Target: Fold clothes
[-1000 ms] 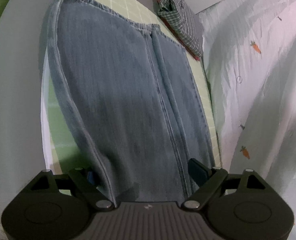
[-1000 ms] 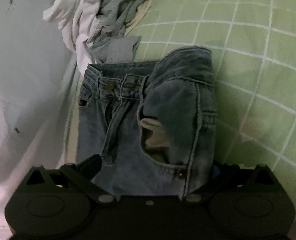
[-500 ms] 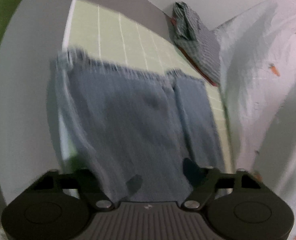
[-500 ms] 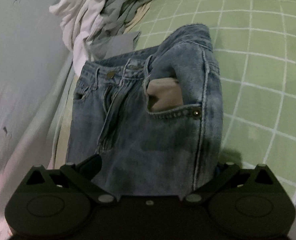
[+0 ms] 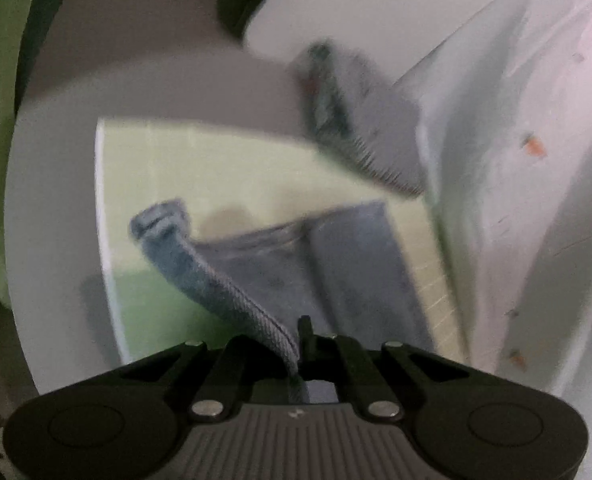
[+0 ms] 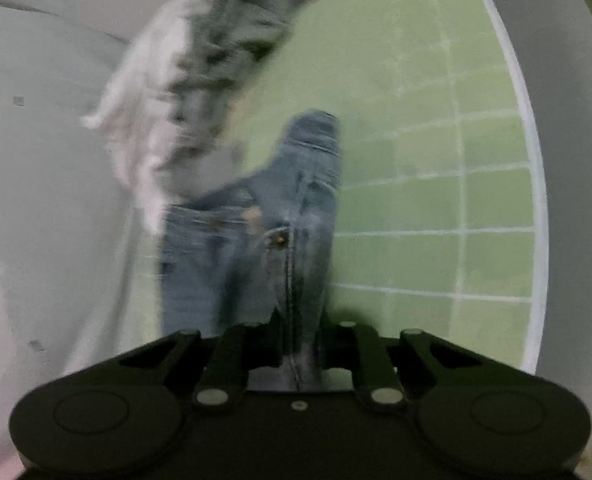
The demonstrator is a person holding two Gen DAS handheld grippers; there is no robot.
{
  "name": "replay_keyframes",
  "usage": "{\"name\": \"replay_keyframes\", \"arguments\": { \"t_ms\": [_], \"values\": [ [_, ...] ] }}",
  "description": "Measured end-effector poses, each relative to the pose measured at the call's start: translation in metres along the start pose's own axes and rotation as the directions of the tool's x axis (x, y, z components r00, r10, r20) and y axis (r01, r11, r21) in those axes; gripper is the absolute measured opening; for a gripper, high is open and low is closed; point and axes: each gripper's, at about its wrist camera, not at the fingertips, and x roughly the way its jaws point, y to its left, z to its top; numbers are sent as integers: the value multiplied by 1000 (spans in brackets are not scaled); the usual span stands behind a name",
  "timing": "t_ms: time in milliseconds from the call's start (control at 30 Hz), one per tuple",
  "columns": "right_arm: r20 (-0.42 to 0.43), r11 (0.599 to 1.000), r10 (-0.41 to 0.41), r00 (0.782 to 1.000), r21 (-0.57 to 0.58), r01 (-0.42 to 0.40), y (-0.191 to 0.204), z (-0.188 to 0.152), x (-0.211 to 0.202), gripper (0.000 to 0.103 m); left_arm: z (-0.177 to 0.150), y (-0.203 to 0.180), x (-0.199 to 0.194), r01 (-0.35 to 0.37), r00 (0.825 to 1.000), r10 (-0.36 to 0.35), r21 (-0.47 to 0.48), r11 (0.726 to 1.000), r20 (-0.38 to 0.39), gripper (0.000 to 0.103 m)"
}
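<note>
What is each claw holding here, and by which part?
Both grip the jeans: the left claw pinches a side edge at the leg end, the right claw the side seam below the front pocket.

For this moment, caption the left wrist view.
Left gripper pinches the jeans edge above the green mat.

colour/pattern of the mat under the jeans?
Light green with a white grid, white border. The mat shows best in the right wrist view, beside the jeans.

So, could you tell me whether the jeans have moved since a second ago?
Yes. The jeans were pulled toward the camera: their hem uncovered more of the green checked mat.
</note>
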Motion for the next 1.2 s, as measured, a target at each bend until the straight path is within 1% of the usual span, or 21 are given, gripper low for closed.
{"name": "replay_keyframes", "arguments": {
  "t_ms": [33, 133, 167, 200, 233, 267, 333, 400, 467, 500, 567, 600, 667, 767, 833, 933, 1067, 1133, 1200],
  "values": [
    [6, 1000, 28, 1000, 0, -28, 6, 0, -10, 11, 7, -6, -14, 20, 1000, -19, -4, 1000, 22, 3],
    [20, 994, 103, 994, 25, -103, 22, 0, -35, 10, 19, -26, -55, 67, 992, -72, 55, 996, 100, 3],
    [29, 993, 116, 993, 18, -117, 26, -1, -41, 10, 19, -34, -63, 66, 989, -79, 108, 992, 124, 4],
    [39, 992, 123, 992, -9, -123, 29, -2, -46, 10, 17, -37, -64, 51, 988, -71, 141, 989, 138, 4],
    [47, 991, 120, 992, -59, -117, 32, -4, -46, 10, 15, -41, -64, 35, 986, -62, 173, 984, 152, 4],
    [52, 990, 101, 994, -106, -95, 34, -6, -42, 10, 13, -38, -56, 12, 990, -34, 150, 989, 140, 4],
    [30, 995, 48, 998, -85, -45, 28, -8, -28, 10, 8, -32, -38, -36, 994, 25, 96, 995, 109, 3],
    [12, 998, 69, 998, 14, -69, 18, -9, -22, 10, 5, -33, -32, -43, 994, 34, 85, 995, 104, 3],
    [15, 992, 100, 995, 73, -100, 19, -10, -26, 10, 5, -46, -34, -55, 992, 40, 121, 991, 121, 3],
    [19, 992, 102, 995, 70, -104, 23, -10, -25, 10, 8, -54, -35, -58, 991, 40, 142, 988, 132, 3],
    [27, 994, 101, 995, 48, -102, 32, -9, -22, 10, 17, -71, -37, -33, 989, 6, 181, 983, 146, 4],
    [32, 994, 100, 994, 37, -101, 37, -8, -20, 10, 20, -74, -35, -16, 990, -9, 172, 985, 141, 4],
    [40, 995, 98, 994, 14, -99, 47, -7, -17, 10, 24, -77, -26, 17, 992, -33, 136, 991, 121, 4],
    [52, 995, 97, 994, -19, -96, 62, -5, -11, 10, 23, -70, -6, -38, 995, 33, 61, 997, 90, 3],
    [61, 995, 95, 994, -42, -93, 72, -4, -8, 10, 23, -72, -2, -48, 996, 44, 54, 997, 83, 3],
    [73, 993, 94, 993, -75, -89, 86, -2, -3, 10, 27, -88, 7, -62, 995, 54, 101, 993, 80, 3],
    [90, 989, 93, 992, -119, -82, 106, 0, 4, 10, 33, -124, 39, -41, 998, 32, 175, 984, 54, 4],
    [74, 986, 86, 994, -151, -74, 128, 5, 26, 10, 37, -146, 63, -32, 999, 24, 197, 980, 43, 4],
    [42, 980, 88, 995, -183, -79, 156, 10, 59, 10, 41, -172, 97, -15, 1000, 9, 218, 976, 30, 4]
  ]
}}
